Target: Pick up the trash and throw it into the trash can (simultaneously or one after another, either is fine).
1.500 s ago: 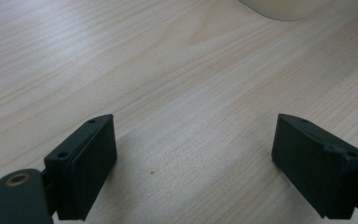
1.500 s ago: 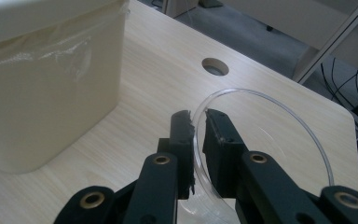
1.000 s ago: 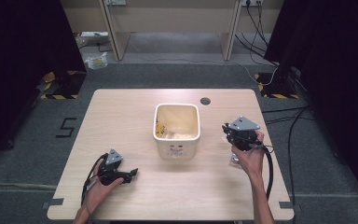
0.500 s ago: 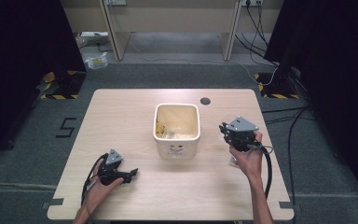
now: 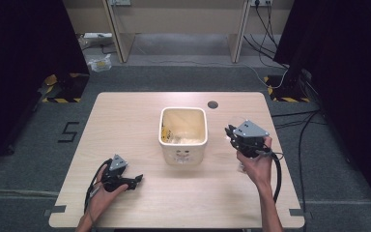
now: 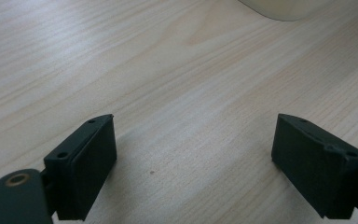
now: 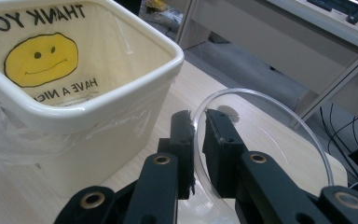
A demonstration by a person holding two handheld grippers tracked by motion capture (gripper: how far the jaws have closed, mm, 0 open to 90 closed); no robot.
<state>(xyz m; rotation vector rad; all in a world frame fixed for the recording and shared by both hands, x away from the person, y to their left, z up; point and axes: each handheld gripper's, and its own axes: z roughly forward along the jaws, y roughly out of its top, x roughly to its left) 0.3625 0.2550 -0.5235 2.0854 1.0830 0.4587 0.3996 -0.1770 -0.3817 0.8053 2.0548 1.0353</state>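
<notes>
A cream square bin (image 5: 183, 152) lined with a clear bag stands at the middle of the table (image 5: 125, 121). The bag's smiley print shows inside the bin (image 7: 121, 100) in the right gripper view. My right gripper (image 5: 229, 131) hovers just right of the bin, and its jaws (image 7: 198, 116) are shut on the thin wall of a clear round plastic cup (image 7: 270, 97). My left gripper (image 5: 137, 180) rests at the front left of the table, its jaws (image 6: 196, 140) open over bare wood. The bin's base (image 6: 284, 7) lies ahead of it.
A round cable hole (image 5: 212, 104) sits in the table behind the bin. Cables trail from both grippers. Dark curtains flank the table, and desks with a small box on the floor (image 5: 99, 63) stand beyond it.
My right gripper has risen a little and drifted left toward the bin, still holding the clear cup. The left gripper has stayed put.
</notes>
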